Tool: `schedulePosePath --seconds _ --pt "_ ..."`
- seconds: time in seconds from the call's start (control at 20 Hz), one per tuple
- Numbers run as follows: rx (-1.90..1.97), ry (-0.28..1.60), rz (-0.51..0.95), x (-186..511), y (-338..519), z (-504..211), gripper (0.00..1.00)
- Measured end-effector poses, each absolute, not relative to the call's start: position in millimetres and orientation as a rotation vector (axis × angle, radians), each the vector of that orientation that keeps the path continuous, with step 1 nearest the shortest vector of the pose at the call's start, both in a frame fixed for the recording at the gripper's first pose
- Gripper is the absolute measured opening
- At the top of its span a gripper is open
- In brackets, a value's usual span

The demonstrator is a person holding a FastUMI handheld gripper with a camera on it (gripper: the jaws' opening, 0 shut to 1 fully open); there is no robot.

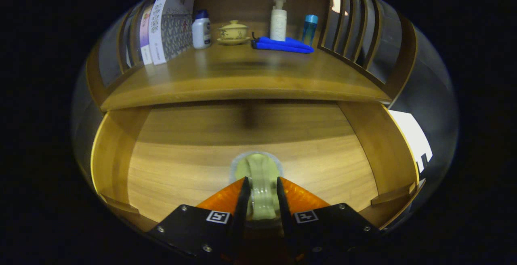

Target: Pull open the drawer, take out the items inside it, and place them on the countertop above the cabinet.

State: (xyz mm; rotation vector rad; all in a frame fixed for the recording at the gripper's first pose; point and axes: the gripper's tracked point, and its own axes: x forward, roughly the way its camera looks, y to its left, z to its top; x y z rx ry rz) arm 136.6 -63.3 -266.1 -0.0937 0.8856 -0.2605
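The open drawer (pixel 258 164) is pale honey-brown wood with fine straight grain, its side walls a deeper amber. Between the gripper's (pixel 260 188) closed-in fingers sits a pale yellow-green item (pixel 258 172) inside a clear, greyish wrapper. The countertop (pixel 242 79) above is warm golden-brown wood. On it stand a white box (pixel 169 26) printed with a dense grey pattern, a white bottle (pixel 200 30) with a dark blue cap, a cream-yellow lidded cup (pixel 233 32) with dark markings on a matching saucer, a bright royal-blue folded cloth (pixel 282 45), a white pump bottle (pixel 278 20) and a translucent blue bottle (pixel 309 28) — its cap lighter blue.
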Motion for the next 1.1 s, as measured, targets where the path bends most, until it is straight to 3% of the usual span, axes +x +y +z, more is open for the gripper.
schedulePosePath --seconds 0.05,0.15,0.3,0.7,1.1 --pt "-0.08 0.873 -0.255 139 -60 -268 0.4" --pt "-0.11 0.862 -0.249 134 -61 -266 0.23" --pt "-0.109 0.822 -0.238 134 -56 -258 0.15" --pt "0.004 0.671 -0.274 132 -61 -194 0.13" --pt "0.054 0.488 -0.233 173 -51 -122 0.13"
